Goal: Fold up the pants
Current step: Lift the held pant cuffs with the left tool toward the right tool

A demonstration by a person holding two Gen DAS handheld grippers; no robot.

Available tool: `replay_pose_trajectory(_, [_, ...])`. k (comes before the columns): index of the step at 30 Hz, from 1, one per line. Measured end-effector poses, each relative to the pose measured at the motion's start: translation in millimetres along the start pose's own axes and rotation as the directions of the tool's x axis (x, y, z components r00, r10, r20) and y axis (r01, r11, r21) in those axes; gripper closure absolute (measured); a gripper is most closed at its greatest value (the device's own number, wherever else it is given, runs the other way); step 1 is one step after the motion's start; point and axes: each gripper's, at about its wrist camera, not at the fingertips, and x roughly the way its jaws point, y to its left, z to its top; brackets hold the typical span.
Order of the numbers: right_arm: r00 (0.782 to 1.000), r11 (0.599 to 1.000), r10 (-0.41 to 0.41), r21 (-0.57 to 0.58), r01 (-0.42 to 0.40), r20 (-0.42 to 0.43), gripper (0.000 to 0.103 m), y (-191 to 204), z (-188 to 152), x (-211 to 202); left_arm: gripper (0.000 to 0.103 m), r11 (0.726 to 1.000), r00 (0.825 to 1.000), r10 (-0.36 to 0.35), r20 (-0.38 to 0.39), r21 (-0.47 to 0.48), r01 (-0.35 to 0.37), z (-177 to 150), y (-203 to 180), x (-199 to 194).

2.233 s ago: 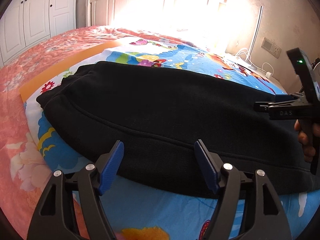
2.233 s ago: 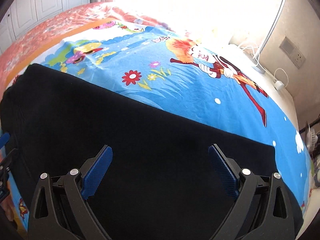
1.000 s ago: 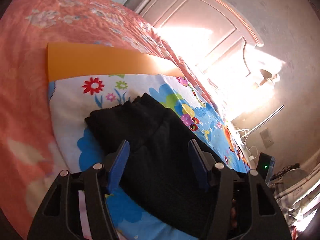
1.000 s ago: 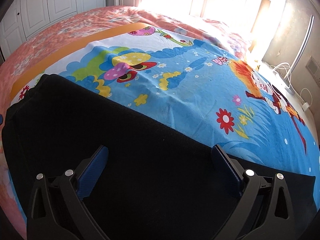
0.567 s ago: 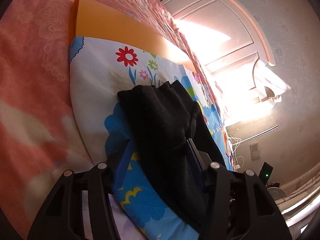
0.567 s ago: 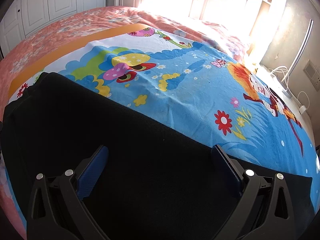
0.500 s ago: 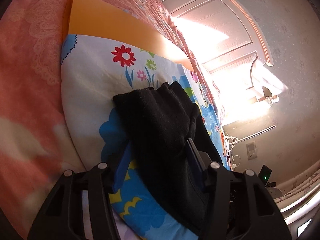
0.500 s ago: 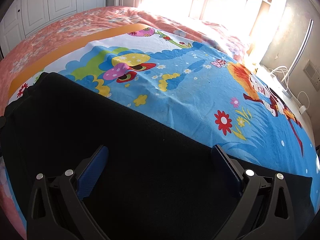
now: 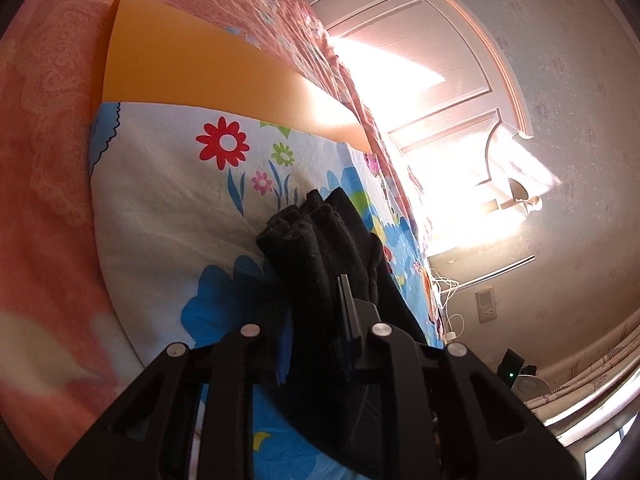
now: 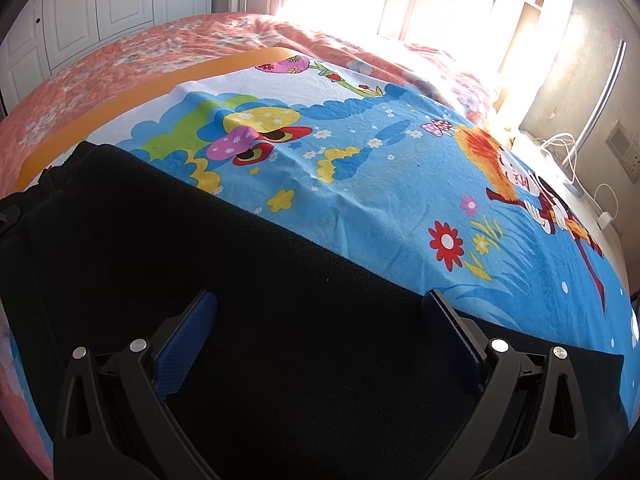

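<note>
Black pants (image 10: 240, 280) lie flat across a bright cartoon-print sheet (image 10: 360, 168) on the bed. In the left wrist view my left gripper (image 9: 316, 312) is shut on a bunched end of the pants (image 9: 316, 240), with cloth pinched between its blue pads. In the right wrist view my right gripper (image 10: 320, 312) is open, its blue pads (image 10: 188, 332) spread wide over the middle of the pants, holding nothing. The black cloth fills the lower part of that view.
An orange board (image 9: 180, 72) lies under the sheet on a pink floral bedspread (image 9: 48, 128). A white headboard (image 9: 420, 60) and a wall socket with cables (image 9: 486, 312) are at the far side. White wardrobe doors (image 10: 100, 4) stand behind the bed.
My left gripper has closed on the bunched end of the pants; its pads were apart around the cloth half a second ago. The right gripper has stayed open and nearly still.
</note>
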Motion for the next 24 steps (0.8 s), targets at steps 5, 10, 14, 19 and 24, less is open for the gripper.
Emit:
replay_pose_trajectory(5, [1.000,1.000,0.000,0.000,0.000,0.001,0.005,1,2,-4,0.057,0.998,1.000,-0.013,-0.027,-0.065,0.011,-2,10,-2])
replay_pose_trajectory(10, [0.991,0.988,0.112,-0.116,-0.103,0.072,0.011,36,24,-32,0.054,0.991,0.998,-0.056,-0.030,-0.126,0.052,-6,19,-11])
replay_pose_trajectory(14, [0.984,0.962,0.178,-0.203,-0.180,-0.026,0.025,76,43,-10,0.054,0.992,0.997,-0.029,-0.075,-0.121,0.020,-14,17,-4])
replay_pose_trajectory(19, [0.993,0.977,0.089,-0.188,-0.102,-0.080,0.024,83,64,36,0.054,0.993,0.996,-0.039,-0.080,-0.116,0.029,-15,17,3])
replay_pose_trajectory(24, [0.994,0.986,0.076,-0.141,-0.087,-0.082,0.006,71,66,44,0.053,0.994,0.996,-0.026,-0.080,-0.107,0.017,-13,14,9])
